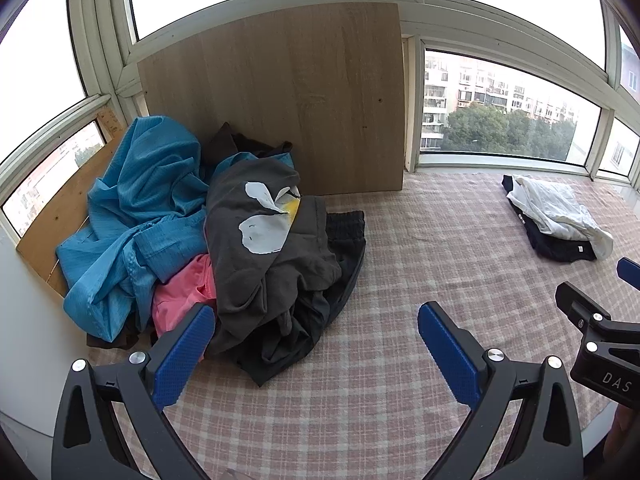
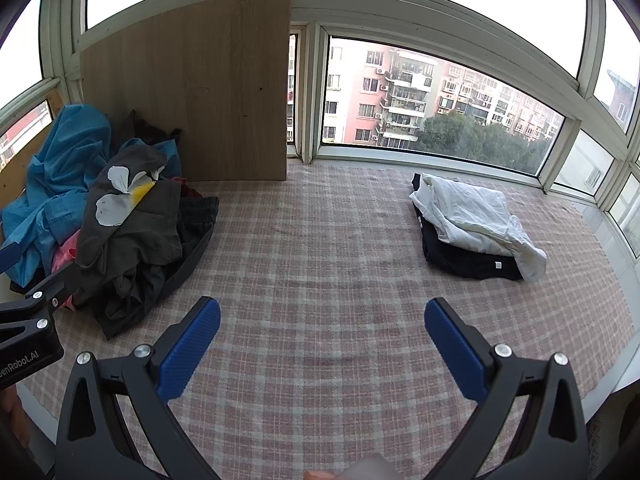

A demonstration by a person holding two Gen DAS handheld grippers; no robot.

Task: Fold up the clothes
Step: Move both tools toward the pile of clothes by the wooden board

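Note:
A heap of unfolded clothes lies at the left on the checked cloth [image 1: 400, 280]: a dark grey T-shirt [image 1: 260, 248] with a white print on top, a blue garment [image 1: 136, 208] behind it, and a pink one [image 1: 180, 300] underneath. My left gripper [image 1: 316, 320] hovers open just in front of the heap, its left pad close to the pink fabric, nothing between its jaws. In the right wrist view my right gripper [image 2: 322, 316] stands open over bare cloth [image 2: 320, 260], with the grey T-shirt [image 2: 132, 232] at the left. Folded white clothing [image 2: 472, 216] lies on a folded black garment [image 2: 468, 260] at the right.
A wooden board [image 1: 280, 92] leans against the window frame behind the heap. Windows [image 2: 440, 100] run along the far and right sides of the surface. The right gripper's body [image 1: 600, 336] shows at the edge of the left wrist view. The folded stack [image 1: 556, 216] sits far right.

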